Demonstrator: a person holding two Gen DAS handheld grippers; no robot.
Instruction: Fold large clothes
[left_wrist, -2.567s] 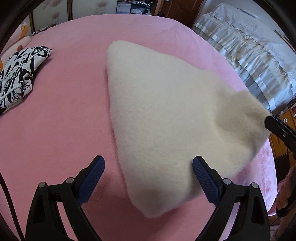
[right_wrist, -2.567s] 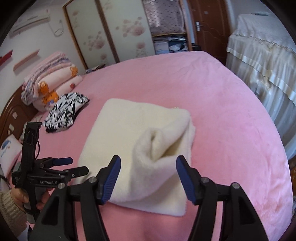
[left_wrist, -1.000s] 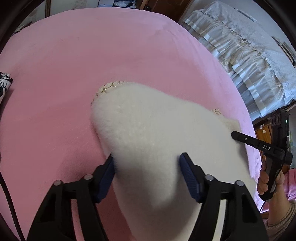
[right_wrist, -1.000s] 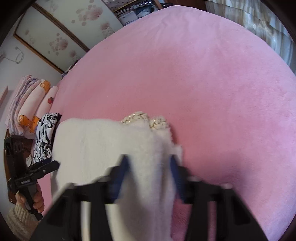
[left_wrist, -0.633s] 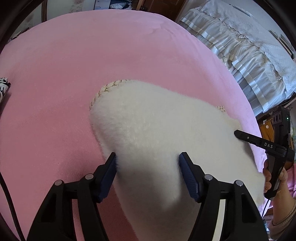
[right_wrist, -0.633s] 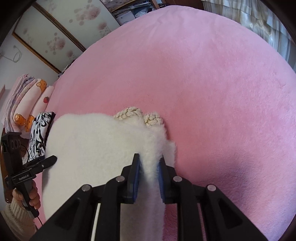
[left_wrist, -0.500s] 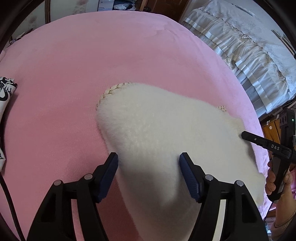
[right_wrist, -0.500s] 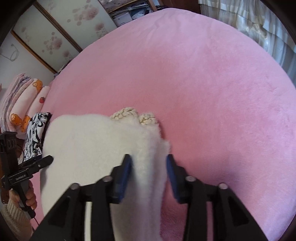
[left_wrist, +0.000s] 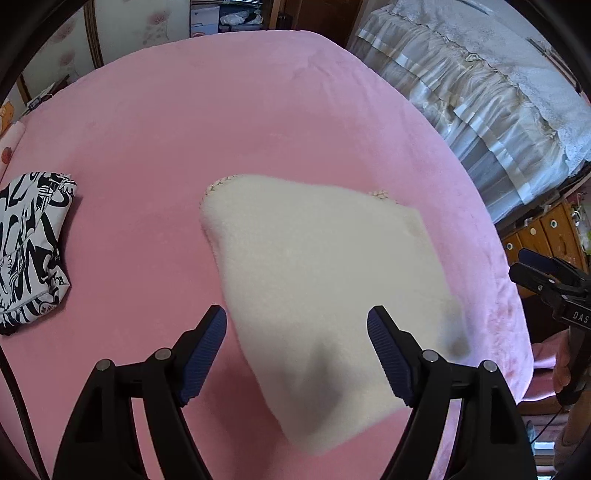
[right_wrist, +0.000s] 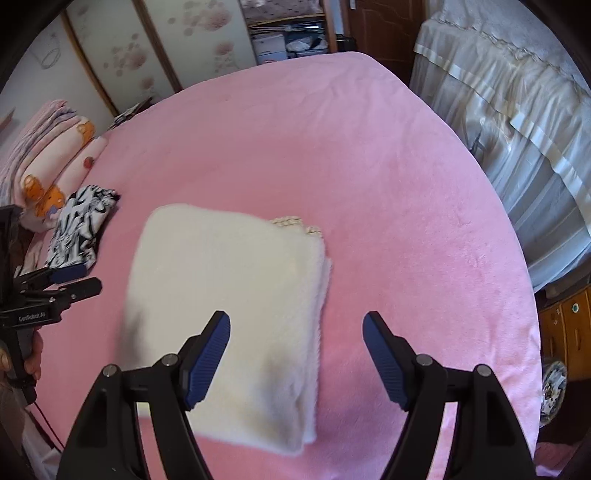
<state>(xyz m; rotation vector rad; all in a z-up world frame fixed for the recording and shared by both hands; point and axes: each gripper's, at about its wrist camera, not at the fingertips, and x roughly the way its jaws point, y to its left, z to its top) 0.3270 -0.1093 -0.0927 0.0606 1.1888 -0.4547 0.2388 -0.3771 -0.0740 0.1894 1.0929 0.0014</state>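
A cream fleece garment (left_wrist: 321, 266) lies folded into a flat rectangle on the pink bed (left_wrist: 221, 110). It also shows in the right wrist view (right_wrist: 229, 291), with a knitted trim (right_wrist: 295, 223) peeking out at its far edge. My left gripper (left_wrist: 297, 354) is open and empty, held above the garment's near corner. My right gripper (right_wrist: 295, 354) is open and empty above the garment's near right edge. Each gripper shows from the side in the other's view: the right one (left_wrist: 543, 273), the left one (right_wrist: 62, 282).
A folded black-and-white patterned garment (left_wrist: 29, 243) lies at the bed's left side, also seen in the right wrist view (right_wrist: 81, 229). Stacked pink blankets (right_wrist: 48, 155) sit beyond it. A draped bed (left_wrist: 480, 92) and a wooden drawer cabinet (left_wrist: 543, 240) stand to the right.
Both grippers opened wide, let go of the cream garment and pulled back and up. The garment now lies flat in its folded shape.
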